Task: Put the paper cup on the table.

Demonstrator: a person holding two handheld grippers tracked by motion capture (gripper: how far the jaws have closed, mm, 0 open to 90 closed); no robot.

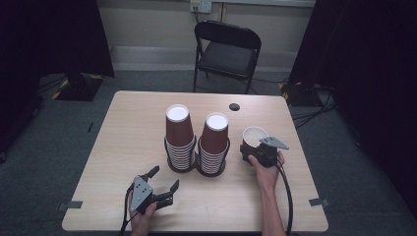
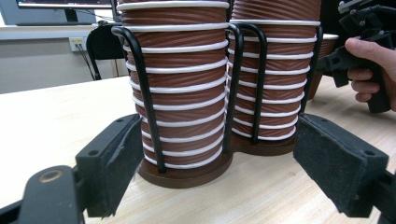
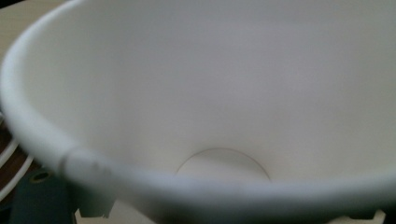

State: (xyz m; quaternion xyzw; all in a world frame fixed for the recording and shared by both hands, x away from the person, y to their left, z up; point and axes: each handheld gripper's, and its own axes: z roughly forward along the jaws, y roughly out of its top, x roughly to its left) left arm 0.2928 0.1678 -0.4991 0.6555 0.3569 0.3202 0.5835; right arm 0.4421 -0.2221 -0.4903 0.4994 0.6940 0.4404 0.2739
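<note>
**Paper cup at the right tongs, grip unclear**

The paper cup (image 1: pixel 254 136) stands upright on the desk (image 1: pixel 123 132), right of the two-well cup holder (image 1: pixel 196 164); its white inside crowds the right gripper view, hiding the jaws, so whether the right tongs (image 1: pixel 248 150) press it cannot be told; the left tongs (image 1: pixel 163 182) gape apart, empty, facing the stacked cups (image 2: pixel 180 93).

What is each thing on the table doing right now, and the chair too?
Left stack of cups: upside down, nested in the black wire holder.
Right stack of cups: upside down, nested in the holder.
Single cup: upright, mouth open, empty inside, at the right gripper.
Left gripper: jaws wide open, holding nothing.
Right gripper: at the single cup; grip hidden.
Folding chair: unfolded, nobody sitting.
</note>
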